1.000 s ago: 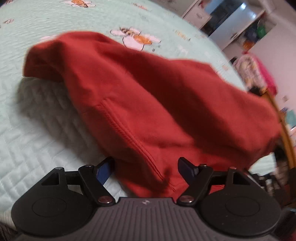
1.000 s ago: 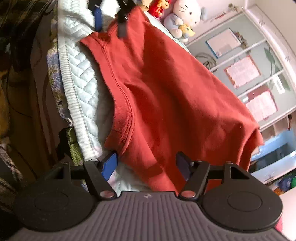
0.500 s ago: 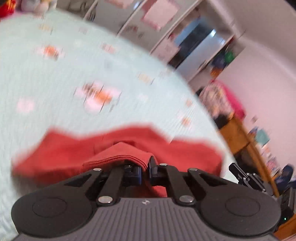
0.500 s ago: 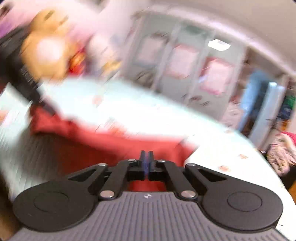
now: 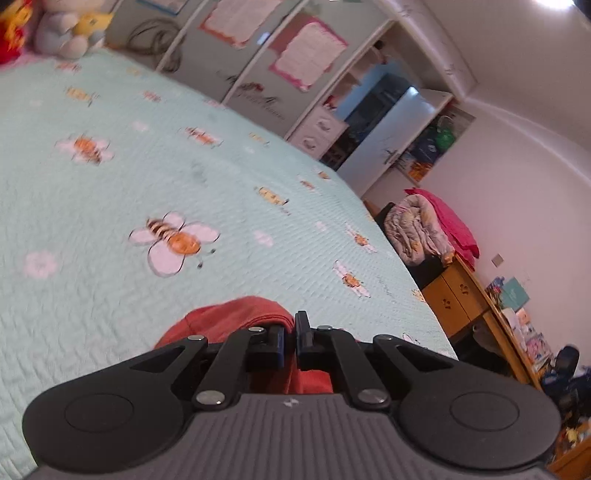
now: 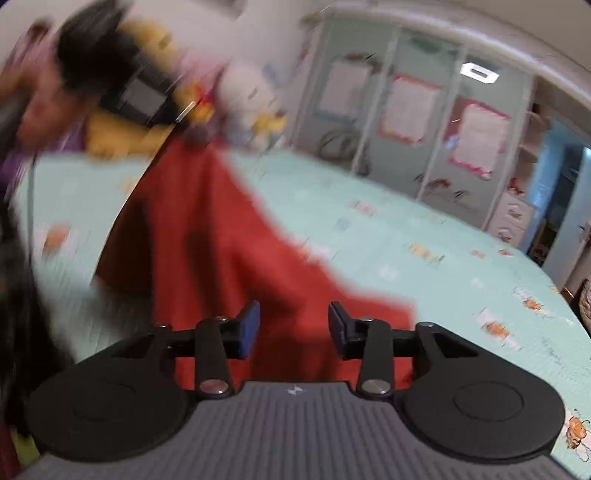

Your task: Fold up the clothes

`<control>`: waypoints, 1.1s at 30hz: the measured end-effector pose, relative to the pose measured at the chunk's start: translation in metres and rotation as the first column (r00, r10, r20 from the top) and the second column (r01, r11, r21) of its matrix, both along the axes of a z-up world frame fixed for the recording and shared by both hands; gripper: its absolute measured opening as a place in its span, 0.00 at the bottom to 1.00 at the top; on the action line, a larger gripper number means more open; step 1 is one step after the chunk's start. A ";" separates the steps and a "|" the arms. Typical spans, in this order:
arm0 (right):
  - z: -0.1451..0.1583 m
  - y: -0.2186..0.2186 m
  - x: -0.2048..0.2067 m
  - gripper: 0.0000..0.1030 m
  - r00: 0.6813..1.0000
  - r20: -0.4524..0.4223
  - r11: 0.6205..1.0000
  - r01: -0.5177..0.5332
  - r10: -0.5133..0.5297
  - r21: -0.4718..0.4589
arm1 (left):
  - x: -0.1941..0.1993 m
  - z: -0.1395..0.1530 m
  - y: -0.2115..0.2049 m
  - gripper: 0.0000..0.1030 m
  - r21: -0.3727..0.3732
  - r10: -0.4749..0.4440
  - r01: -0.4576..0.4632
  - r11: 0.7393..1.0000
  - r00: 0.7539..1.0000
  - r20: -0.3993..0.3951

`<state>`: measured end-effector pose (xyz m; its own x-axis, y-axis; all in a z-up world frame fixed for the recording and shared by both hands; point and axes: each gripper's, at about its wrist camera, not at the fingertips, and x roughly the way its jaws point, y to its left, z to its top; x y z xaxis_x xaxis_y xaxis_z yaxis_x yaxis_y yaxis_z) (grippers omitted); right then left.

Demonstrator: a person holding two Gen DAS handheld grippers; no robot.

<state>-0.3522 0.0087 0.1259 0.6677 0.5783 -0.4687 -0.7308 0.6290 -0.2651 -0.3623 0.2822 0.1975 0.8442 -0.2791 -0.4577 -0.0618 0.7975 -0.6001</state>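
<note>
Garment (image 6: pixel 229 240) hangs clamped in left gripper (image 5: pixel 290 338), draping leftward from opening, empty right gripper (image 6: pixel 293 325) (1 corner held)

Garment (image 5: pixel 229 317) on the bedspread (image 5: pixel 110 184), its near fold between the fingers of the left gripper (image 5: pixel 290 338). In the right wrist view the garment (image 6: pixel 229 251) lies ahead of the right gripper (image 6: pixel 293 325). Plush toys (image 5: pixel 70 29) at the bed's far end; cabinets (image 5: pixel 295 62) behind; dresser (image 5: pixel 461 295) to the right.
</note>
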 end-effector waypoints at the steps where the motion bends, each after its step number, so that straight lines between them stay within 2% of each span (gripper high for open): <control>1: -0.013 0.007 -0.005 0.44 1.000 -0.014 0.999 -0.026 0.026 -0.036 | 0.001 -0.002 0.003 0.03 -0.014 0.008 -0.008 1.000 1.000 -0.005; 5: -0.049 0.025 -0.022 0.55 0.993 0.003 0.981 -0.115 0.117 -0.156 | 0.004 0.002 0.009 0.03 -0.044 0.025 -0.025 0.999 1.000 0.001; 8: -0.065 0.035 -0.023 0.60 0.991 0.015 0.970 -0.129 0.135 -0.207 | 0.005 0.003 0.012 0.03 -0.063 0.034 -0.034 0.997 0.999 0.003; 12: -0.084 0.044 -0.019 0.60 0.987 0.030 0.946 -0.141 0.156 -0.291 | 0.008 -0.003 0.016 0.03 -0.105 0.054 -0.054 0.993 0.999 -0.007; 16: -0.105 0.051 -0.029 0.60 0.968 0.141 0.909 -0.136 0.206 -0.393 | 0.009 -0.009 0.020 0.03 -0.132 0.062 -0.063 0.989 0.998 -0.017; 20: -0.116 0.055 -0.036 0.57 0.946 0.258 0.904 -0.072 0.196 -0.422 | 0.006 -0.010 0.023 0.03 -0.134 0.069 -0.069 0.988 0.998 -0.011; 22: -0.117 0.054 -0.033 0.43 0.943 0.287 0.907 -0.032 0.166 -0.419 | 0.005 -0.010 0.024 0.03 -0.132 0.076 -0.077 0.988 0.997 -0.010; 24: -0.114 0.051 -0.029 0.05 0.944 0.304 0.915 0.004 0.130 -0.403 | 0.003 -0.011 0.027 0.03 -0.129 0.085 -0.086 0.988 0.996 -0.009; 29: -0.066 0.030 -0.015 0.02 0.951 0.310 0.972 0.082 -0.010 -0.220 | -0.002 -0.011 0.033 0.03 -0.113 0.112 -0.112 0.987 0.994 -0.006; 33: -0.006 0.005 -0.001 0.02 0.929 0.336 0.984 0.176 -0.158 -0.025 | -0.004 -0.003 0.034 0.03 -0.100 0.116 -0.114 0.988 0.993 0.008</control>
<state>-0.3536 0.0139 0.1202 0.8749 0.4254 -0.2317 -0.4815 0.7123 -0.5106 -0.3662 0.3164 0.1945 0.8793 -0.2233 -0.4206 -0.1408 0.7217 -0.6777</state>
